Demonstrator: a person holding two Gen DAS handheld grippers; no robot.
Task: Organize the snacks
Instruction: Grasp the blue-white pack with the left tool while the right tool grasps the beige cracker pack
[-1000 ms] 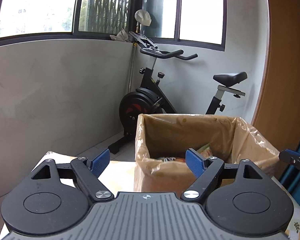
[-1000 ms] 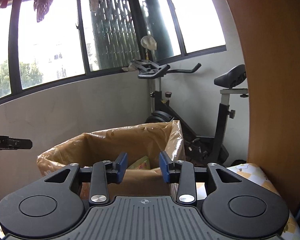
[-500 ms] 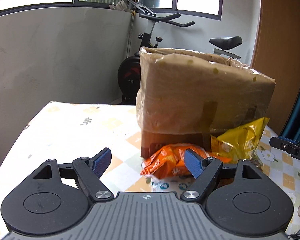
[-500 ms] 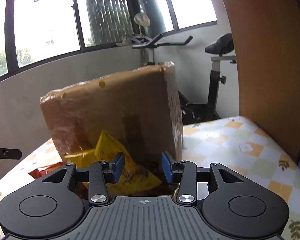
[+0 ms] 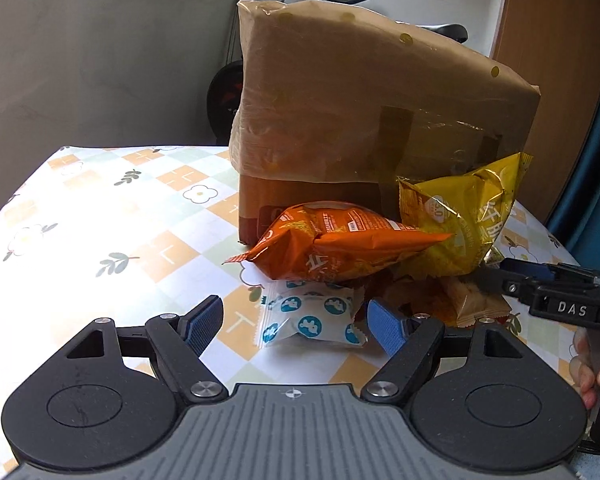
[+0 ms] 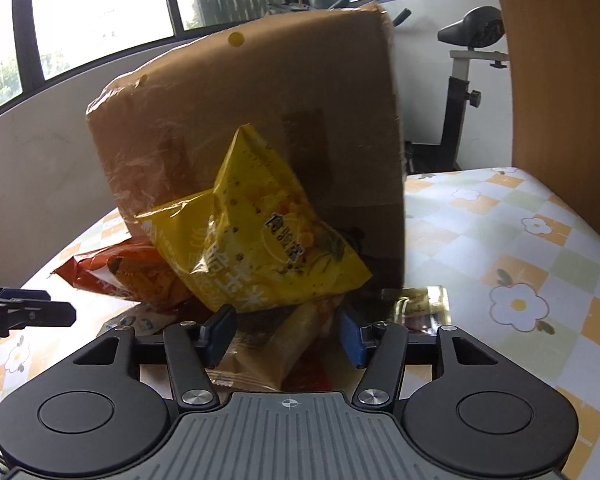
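My left gripper (image 5: 294,328) is open, low over the table. A white packet with blue circles (image 5: 312,322) lies between its pads, untouched. Beyond it an orange snack bag (image 5: 340,244) and a yellow snack bag (image 5: 460,220) lean against the plastic-lined cardboard box (image 5: 360,100). The right gripper (image 5: 512,270) reaches in from the right by a small tan packet (image 5: 472,300). In the right wrist view the right gripper (image 6: 286,336) has its jaws opening, with a tan packet (image 6: 296,340) between the pads, apart from them. The yellow bag (image 6: 260,240) stands just behind it.
The table (image 5: 100,220) wears a checked cloth with flowers. A wooden panel (image 6: 560,80) rises at the right and an exercise bike (image 6: 468,64) stands behind the box. A dark shiny packet (image 6: 420,304) lies by the box corner. A person's hand (image 5: 592,376) shows at the right edge.
Both grippers have sunk from above the box's open top to table level, so the snack pile in front of the box has come into view. The right jaws stand wider than before.
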